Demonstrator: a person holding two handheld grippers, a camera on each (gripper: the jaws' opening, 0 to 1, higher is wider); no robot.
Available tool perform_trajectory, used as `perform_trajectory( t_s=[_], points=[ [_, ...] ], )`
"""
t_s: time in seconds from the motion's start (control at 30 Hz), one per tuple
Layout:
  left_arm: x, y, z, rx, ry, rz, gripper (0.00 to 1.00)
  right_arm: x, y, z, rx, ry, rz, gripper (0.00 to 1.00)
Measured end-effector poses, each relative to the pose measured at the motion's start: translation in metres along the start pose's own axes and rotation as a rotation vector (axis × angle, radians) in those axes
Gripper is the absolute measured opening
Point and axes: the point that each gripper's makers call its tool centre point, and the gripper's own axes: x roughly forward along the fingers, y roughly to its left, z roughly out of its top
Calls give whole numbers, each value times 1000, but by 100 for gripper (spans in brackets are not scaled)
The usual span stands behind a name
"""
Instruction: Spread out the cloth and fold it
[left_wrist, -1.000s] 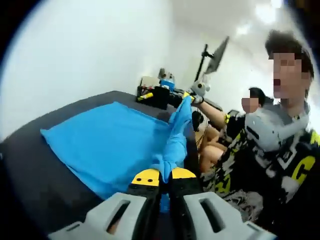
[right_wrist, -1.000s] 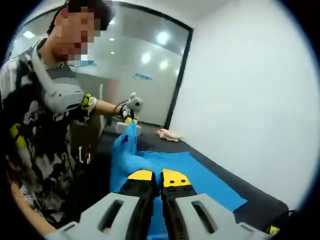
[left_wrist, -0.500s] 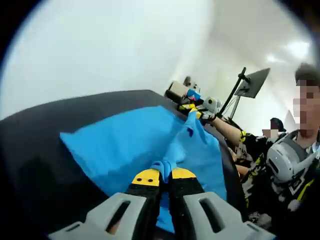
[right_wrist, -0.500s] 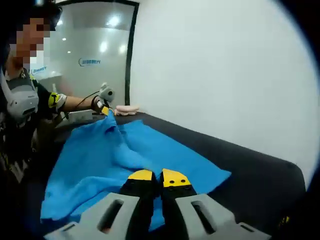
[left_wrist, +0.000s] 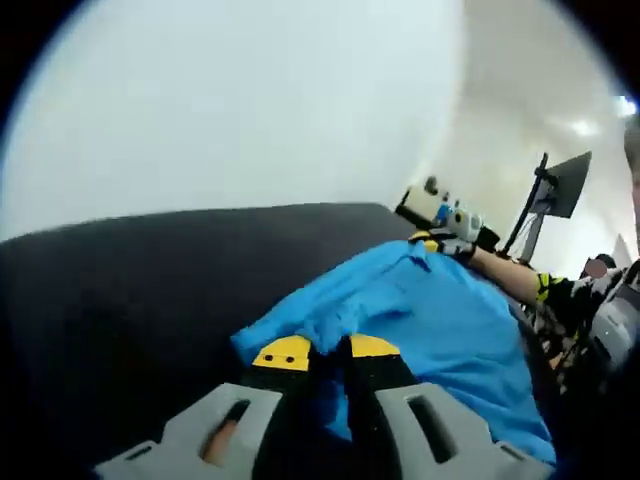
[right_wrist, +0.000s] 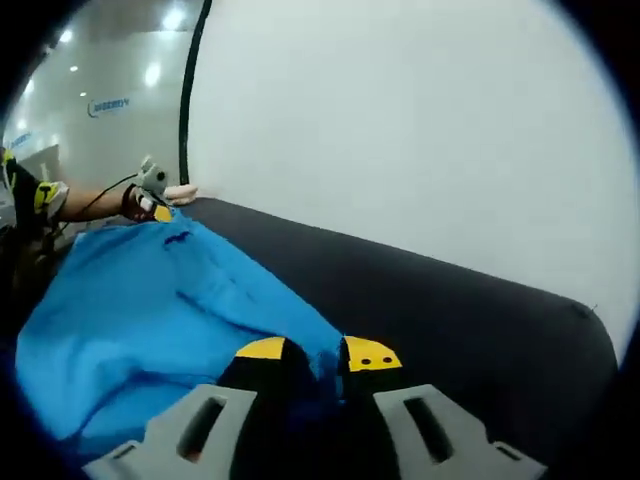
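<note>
My left gripper (left_wrist: 318, 352) has its yellow-tipped jaws clamped on one corner of the blue cloth (left_wrist: 440, 330), the fabric bunched between and over the tips, and my right gripper (right_wrist: 317, 356) pinches another corner the same way, a fold of cloth (right_wrist: 150, 300) filling the gap between its jaws. Each gripper also appears small at the far end of the other's view: the right one (left_wrist: 440, 243) at the far edge of the cloth in the left gripper view, the left one (right_wrist: 152, 205) likewise in the right gripper view, so I hold the two ends of one edge. The cloth lies over the dark table (left_wrist: 130, 290), doubled on itself, with my held edge carried across toward the white wall (right_wrist: 400, 130) side. I judge that I am mid-fold, bringing this edge over to meet the opposite one. To do it well I want both corners at equal height and equal tension so the edge runs straight between the grippers, then to lower them together so the top layer lands flat, corners over corners. The rumple near the left jaws suggests slack there; a slight outward pull before setting down should take it out. I should only let go once the fabric rests on the layer beneath, or it may slide back.
</note>
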Motion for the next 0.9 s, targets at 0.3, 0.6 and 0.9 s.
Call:
perform_trajectory(
  t_s=[0.3,0.6,0.9],
  points=[
    [15,-56,57,337,-9,-37,19,4,-12,25,-86,59,-5,22],
    [70,-64,5,464,74,-162,18,-19,-2,43,-63,-220,77,23],
    [65,-80,14,516,-120,-205,15,44,120,22,-408,-99,343,25]
  ],
)
